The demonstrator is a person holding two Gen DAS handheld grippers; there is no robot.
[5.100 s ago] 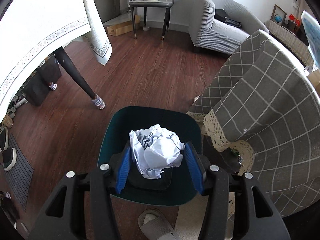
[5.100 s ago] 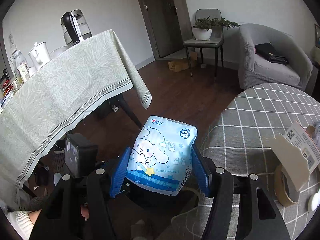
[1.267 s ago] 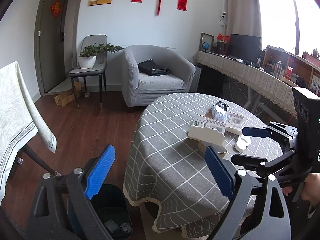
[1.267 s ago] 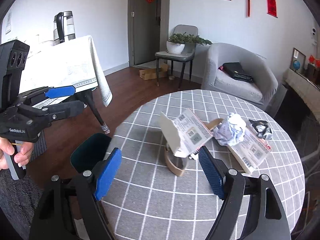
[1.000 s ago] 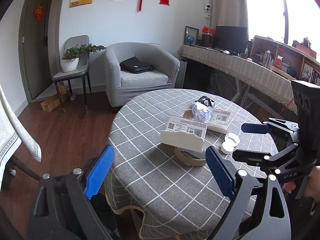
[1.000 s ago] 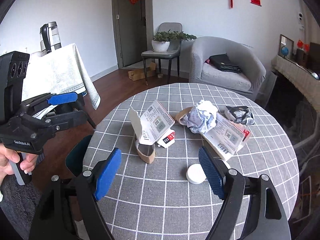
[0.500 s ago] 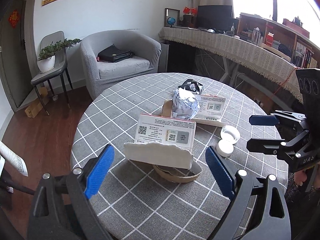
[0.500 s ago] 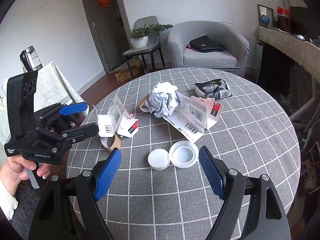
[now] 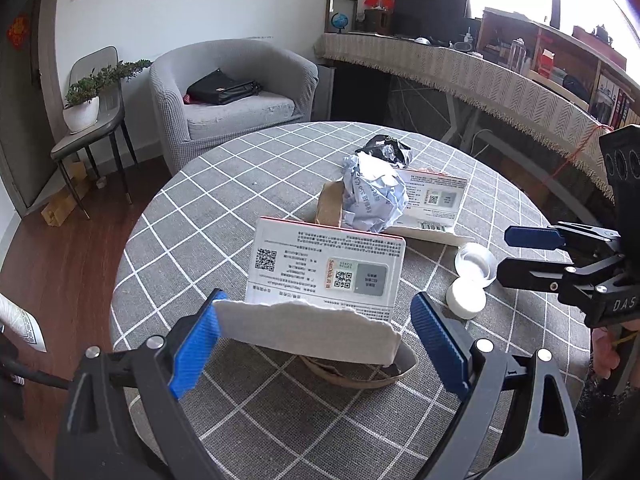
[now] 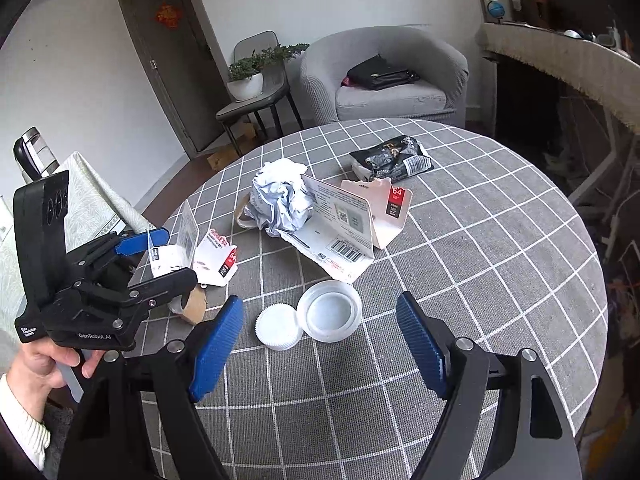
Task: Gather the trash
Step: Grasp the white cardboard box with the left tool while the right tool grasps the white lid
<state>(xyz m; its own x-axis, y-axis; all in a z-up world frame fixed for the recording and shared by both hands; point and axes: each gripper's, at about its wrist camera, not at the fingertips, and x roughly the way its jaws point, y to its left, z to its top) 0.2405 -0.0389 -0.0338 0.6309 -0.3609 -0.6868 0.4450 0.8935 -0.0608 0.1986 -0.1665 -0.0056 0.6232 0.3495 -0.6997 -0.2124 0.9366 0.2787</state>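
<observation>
Trash lies on the round table's grey checked cloth (image 9: pixel 200 216). My left gripper (image 9: pixel 316 340) is open, and its blue pads flank an upright torn card package (image 9: pixel 328 268) without pressing it. A cardboard tape ring (image 9: pixel 360 372) sits under that package. Behind are a crumpled paper ball (image 9: pixel 374 196), a second card package (image 9: pixel 432 204) and a black wrapper (image 9: pixel 386 150). My right gripper (image 10: pixel 318 344) has its jaws closing, with a small white tub (image 10: pixel 330 314) and its lid (image 10: pixel 280 326) just ahead between the pads, untouched. The left gripper (image 10: pixel 152 256) shows at the table's left edge.
A grey armchair (image 9: pixel 240 80) with a black bag stands behind the table, beside a chair with a potted plant (image 9: pixel 84 100). A long cloth-covered shelf (image 9: pixel 480 76) runs along the right. A pale-clothed table (image 10: pixel 92 200) with a kettle stands left.
Both grippers have come down and closer to the table top. The left now straddles the card package; the right hangs over the tub and lid with narrower jaws.
</observation>
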